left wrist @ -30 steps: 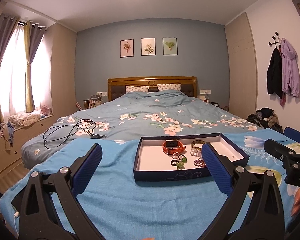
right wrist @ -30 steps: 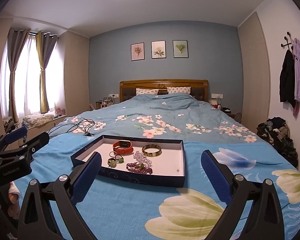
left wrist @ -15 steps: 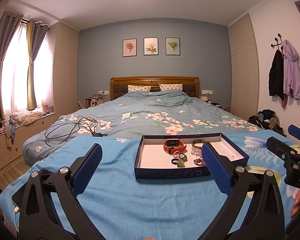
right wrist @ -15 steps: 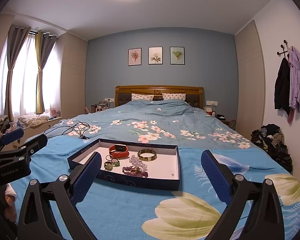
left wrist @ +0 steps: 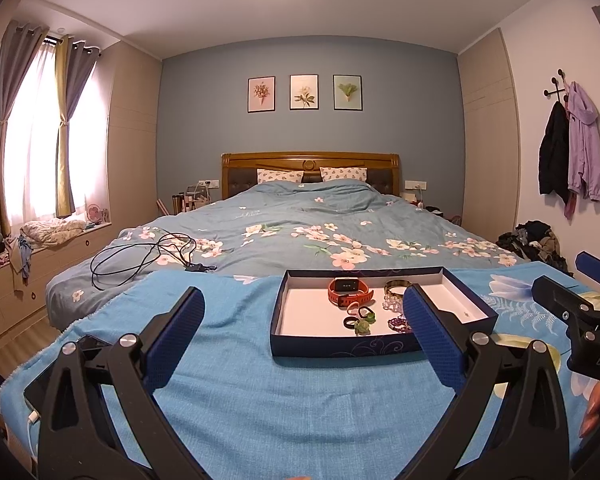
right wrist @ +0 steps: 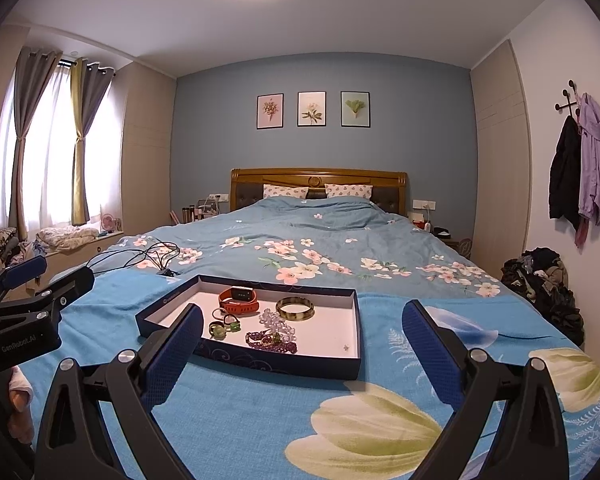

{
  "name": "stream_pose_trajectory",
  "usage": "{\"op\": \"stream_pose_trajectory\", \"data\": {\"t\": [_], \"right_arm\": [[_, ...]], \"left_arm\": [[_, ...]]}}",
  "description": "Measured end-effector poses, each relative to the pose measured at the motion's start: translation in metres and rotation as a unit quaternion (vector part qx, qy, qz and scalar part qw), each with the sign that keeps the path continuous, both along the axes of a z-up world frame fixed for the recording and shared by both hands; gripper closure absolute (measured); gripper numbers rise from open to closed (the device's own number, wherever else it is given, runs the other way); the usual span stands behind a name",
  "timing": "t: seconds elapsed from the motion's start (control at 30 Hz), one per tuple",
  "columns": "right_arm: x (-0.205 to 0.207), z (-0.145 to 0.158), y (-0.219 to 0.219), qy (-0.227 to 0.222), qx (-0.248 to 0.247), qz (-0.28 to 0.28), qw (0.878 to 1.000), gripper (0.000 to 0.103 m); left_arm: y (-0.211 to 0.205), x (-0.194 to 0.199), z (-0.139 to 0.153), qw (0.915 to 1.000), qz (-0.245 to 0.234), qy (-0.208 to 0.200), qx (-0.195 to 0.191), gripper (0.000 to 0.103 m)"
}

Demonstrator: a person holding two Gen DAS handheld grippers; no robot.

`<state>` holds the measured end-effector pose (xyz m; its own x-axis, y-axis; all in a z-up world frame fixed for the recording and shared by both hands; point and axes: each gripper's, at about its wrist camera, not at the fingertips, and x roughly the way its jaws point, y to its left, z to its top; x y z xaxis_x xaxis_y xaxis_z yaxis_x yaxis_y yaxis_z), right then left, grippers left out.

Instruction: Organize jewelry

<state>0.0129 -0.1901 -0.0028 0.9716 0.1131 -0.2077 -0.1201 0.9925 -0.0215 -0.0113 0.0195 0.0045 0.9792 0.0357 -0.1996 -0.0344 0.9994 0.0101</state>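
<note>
Jewelry box (right wrist: 352, 332) on blue blanket (right wrist: 260, 412), ahead of both fingers: orange watch (right wrist: 238, 300), bangle (right wrist: 295, 308), rings (right wrist: 224, 326), purple beads (right wrist: 272, 340) inside. Left gripper (left wrist: 302, 336) and right gripper (right wrist: 302, 344) spread wide, empty. Sorting not begun; next, reach forward, pick one piece.

**Bed and Items Resting on It**

The bed (right wrist: 340, 240) carries a floral duvet (right wrist: 380, 256). A bright blue blanket (right wrist: 260, 408) covers its near end. On the blanket sits a shallow navy box tray (right wrist: 284, 362). A black cable (left wrist: 140, 256) lies coiled on the duvet. Two pillows (left wrist: 280, 176) rest against the headboard (left wrist: 310, 158).
</note>
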Motion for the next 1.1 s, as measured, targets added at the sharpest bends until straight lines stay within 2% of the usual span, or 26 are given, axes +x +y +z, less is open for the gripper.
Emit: {"op": "stream_pose_trajectory", "data": {"t": [1.1], "right_arm": [[0.001, -0.001, -0.001, 0.005, 0.006, 0.003, 1.0, 0.007]], "left_arm": [[-0.0002, 0.0, -0.0011, 1.0, 0.001, 0.002, 0.0, 0.005]]}}
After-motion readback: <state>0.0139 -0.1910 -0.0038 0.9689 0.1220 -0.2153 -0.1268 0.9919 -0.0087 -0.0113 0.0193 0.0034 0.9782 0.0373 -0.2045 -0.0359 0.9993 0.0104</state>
